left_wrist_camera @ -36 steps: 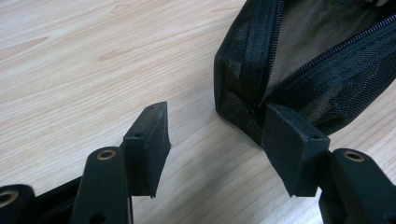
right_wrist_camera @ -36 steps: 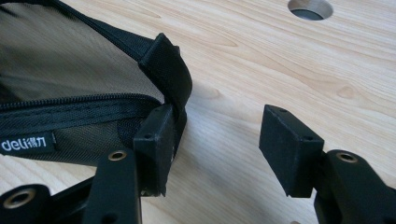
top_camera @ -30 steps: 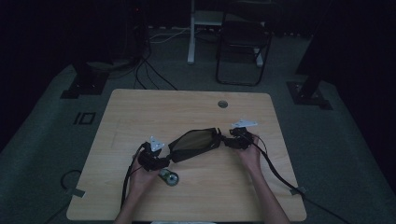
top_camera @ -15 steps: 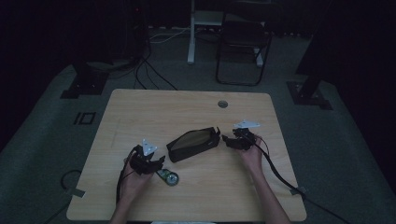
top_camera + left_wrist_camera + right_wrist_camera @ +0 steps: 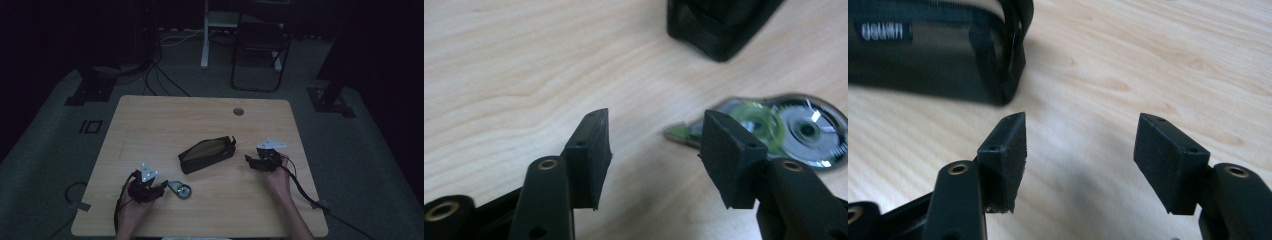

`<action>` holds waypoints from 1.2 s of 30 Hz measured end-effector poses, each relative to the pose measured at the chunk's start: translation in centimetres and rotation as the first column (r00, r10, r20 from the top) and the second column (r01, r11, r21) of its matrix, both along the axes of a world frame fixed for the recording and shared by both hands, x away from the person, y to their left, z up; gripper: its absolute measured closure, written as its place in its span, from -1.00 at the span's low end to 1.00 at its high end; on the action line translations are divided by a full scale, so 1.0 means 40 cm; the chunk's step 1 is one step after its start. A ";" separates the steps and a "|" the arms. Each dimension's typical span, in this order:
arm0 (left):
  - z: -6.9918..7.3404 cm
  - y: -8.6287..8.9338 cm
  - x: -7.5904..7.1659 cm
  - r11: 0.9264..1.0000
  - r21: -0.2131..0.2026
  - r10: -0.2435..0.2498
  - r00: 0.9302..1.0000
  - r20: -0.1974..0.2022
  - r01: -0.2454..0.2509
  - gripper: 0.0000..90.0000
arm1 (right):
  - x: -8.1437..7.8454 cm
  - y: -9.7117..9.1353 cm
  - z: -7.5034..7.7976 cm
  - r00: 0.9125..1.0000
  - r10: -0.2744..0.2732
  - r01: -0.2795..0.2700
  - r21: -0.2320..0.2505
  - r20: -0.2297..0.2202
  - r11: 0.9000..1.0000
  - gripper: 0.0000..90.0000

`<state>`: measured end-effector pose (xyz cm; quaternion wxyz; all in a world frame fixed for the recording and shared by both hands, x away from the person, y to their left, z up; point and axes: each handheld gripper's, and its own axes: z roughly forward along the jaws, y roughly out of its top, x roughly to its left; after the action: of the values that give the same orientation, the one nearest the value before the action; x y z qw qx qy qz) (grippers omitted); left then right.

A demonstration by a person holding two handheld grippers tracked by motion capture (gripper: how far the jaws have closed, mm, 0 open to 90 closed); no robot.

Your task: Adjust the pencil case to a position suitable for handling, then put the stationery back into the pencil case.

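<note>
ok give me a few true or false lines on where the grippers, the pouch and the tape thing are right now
1. The left gripper is open with nothing between its jaws. True.
2. The right gripper is clamped on the black pouch. False: it is open and apart from the pouch.
3. The correction tape dispenser lies on the wooden table, near the left gripper. True.
4. The dispenser sits inside the pouch. False: it lies on the table apart from it.
5. A folding chair stands on the floor beyond the table. True.
</note>
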<state>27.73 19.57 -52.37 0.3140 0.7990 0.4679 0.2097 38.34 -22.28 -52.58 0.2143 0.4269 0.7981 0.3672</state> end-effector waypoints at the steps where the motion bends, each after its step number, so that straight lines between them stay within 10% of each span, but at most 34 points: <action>1: -0.004 -0.004 -0.005 1.000 0.003 -0.005 1.000 -0.007 0.005 0.06 | -0.013 -0.002 -0.005 1.000 0.007 -0.007 -0.028 0.004 1.000 -0.17; 36: -0.035 -0.068 0.058 0.995 0.044 -0.083 0.996 -0.024 0.084 0.03 | -0.054 -0.027 -0.038 1.000 0.007 -0.008 -0.079 -0.009 0.997 -0.20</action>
<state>30.06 16.84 -53.75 0.2991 0.8271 0.4327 0.1982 36.18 -23.37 -54.10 0.2261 0.4166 0.8147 0.3342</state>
